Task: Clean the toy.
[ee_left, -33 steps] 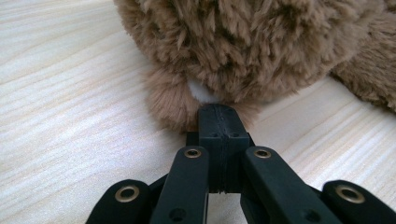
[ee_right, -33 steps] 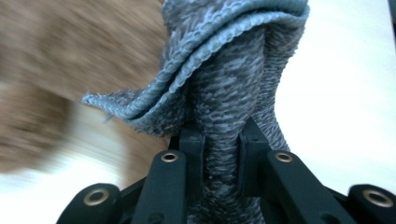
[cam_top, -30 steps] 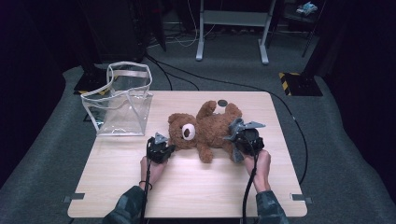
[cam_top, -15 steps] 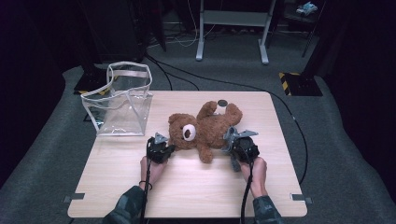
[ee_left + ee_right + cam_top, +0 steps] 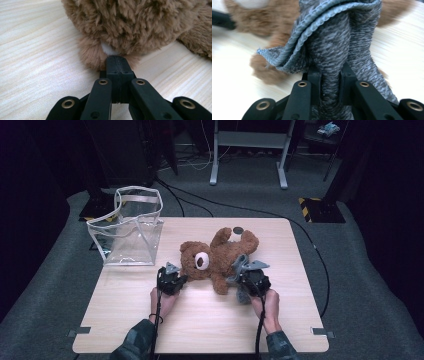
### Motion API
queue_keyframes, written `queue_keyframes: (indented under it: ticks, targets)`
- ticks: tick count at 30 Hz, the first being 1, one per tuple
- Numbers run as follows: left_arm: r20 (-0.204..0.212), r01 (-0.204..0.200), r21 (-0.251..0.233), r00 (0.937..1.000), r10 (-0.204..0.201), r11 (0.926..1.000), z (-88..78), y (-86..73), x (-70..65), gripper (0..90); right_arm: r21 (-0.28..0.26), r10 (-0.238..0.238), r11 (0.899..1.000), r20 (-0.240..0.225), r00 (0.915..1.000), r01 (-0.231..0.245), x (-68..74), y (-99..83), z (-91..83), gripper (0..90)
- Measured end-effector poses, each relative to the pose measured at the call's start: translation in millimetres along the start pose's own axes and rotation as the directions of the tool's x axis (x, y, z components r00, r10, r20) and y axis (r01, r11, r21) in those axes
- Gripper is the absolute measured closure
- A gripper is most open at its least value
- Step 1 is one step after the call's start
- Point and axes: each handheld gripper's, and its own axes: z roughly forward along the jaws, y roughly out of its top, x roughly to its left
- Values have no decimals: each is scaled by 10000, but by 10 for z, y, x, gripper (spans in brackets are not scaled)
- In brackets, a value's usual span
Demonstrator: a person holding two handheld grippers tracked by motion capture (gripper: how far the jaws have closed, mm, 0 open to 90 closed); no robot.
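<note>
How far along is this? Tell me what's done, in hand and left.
Done: the right gripper is clamped on the grey knitted cloth beside the teddy bear. In hand: the left gripper, shut with its tips at the bear's fur, seems to steady it. Left: probably working the cloth off or onto the bear; the clear bag looks empty.
</note>
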Motion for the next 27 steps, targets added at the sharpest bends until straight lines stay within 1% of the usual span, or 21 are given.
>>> queue_keyframes:
  ticks: [2, 4, 5, 6, 7, 8, 10, 11, 13, 14, 16, 17, 18, 19, 21, 22, 23, 24, 25, 26, 27]
  targets:
    - [3, 13, -22, 10000, -13, 10000, 1, 0, 2, 899, 445, -234, 9988, 176, 9996, 226, 30, 1, 119, 759]
    - [2, 20, -22, 10000, -19, 10000, 1, -1, 1, 899, 474, -151, 9988, 225, 9996, 140, 0, -24, 167, 760]
    - [22, 48, -62, 10000, -48, 10000, 4, -1, 3, 899, 668, 219, 9975, 266, 9994, -236, -108, -113, 178, 763]
    - [31, 56, -63, 10000, -56, 10000, 4, -1, 5, 899, 671, 238, 9974, 358, 9991, -261, -157, -164, 174, 764]
    - [31, 56, -63, 10000, -56, 10000, 4, -1, 5, 899, 671, 238, 9974, 358, 9991, -261, -157, -164, 174, 764]
    - [25, 52, -64, 10000, -51, 10000, 4, -1, 4, 899, 837, 490, 9950, 578, 9971, -538, -246, -265, 130, 765]
    - [30, 58, -65, 10000, -58, 10000, 4, -1, 4, 899, 969, 689, 9923, 871, 9938, -773, -343, -355, 84, 764]
    - [8, 44, -39, 10000, -44, 10000, 2, -1, 3, 899, 955, 868, 9908, 931, 9919, -957, -384, -393, 60, 763]
    - [6, 41, -34, 10000, -41, 10000, 2, 0, 2, 899, 853, 959, 9909, 906, 9913, -1036, -430, -423, 7, 763]
    - [-3, 37, -36, 10000, -37, 10000, 2, 0, 1, 899, 744, 1023, 9913, 821, 9914, -1085, -416, -413, -20, 762]
    - [-5, 30, -34, 10000, -30, 10000, 3, 0, 1, 899, 542, 725, 9956, 666, 9951, -761, -334, -348, -55, 761]
    - [-6, 26, -31, 10000, -26, 10000, 2, 0, 0, 899, 542, 725, 9956, 666, 9951, -761, -334, -348, -55, 761]
    - [-2, -15, 9, 10000, 15, 10000, 0, 1, 1, 899, 358, 398, 9985, 230, 9989, -406, -206, -250, -54, 760]
    - [-9, -21, 8, 10000, 21, 10000, 0, 1, -1, 899, 341, 223, 9992, 82, 9997, -226, -131, -196, -29, 760]
    - [-10, -19, 4, 10000, 19, 10000, 0, 0, -1, 899, 556, -296, 9980, -2, 9996, 296, -15, -114, 77, 760]
    - [-6, -17, 5, 10000, 17, 10000, 0, 1, 0, 899, 600, -466, 9971, 85, 9989, 460, 11, -94, 140, 760]
    - [-6, -17, 5, 10000, 17, 10000, 0, 1, 0, 899, 600, -466, 9971, 85, 9989, 460, 11, -94, 140, 760]
    - [-6, -4, 0, 10000, 4, 10000, 1, 1, 1, 899, 753, -438, 9962, 95, 9990, 430, 17, -89, 189, 761]
    - [-26, 26, -30, 10000, -26, 10000, 2, 0, 0, 899, 782, -216, 9967, 116, 9997, 206, -45, -123, 242, 763]
    - [-26, 26, -30, 10000, -26, 10000, 2, 0, 0, 899, 782, -216, 9967, 116, 9997, 206, -45, -123, 242, 763]
    - [-22, 30, -32, 10000, -30, 10000, 2, 0, 1, 899, 847, -129, 9963, 118, 9998, 119, -93, -150, 239, 764]
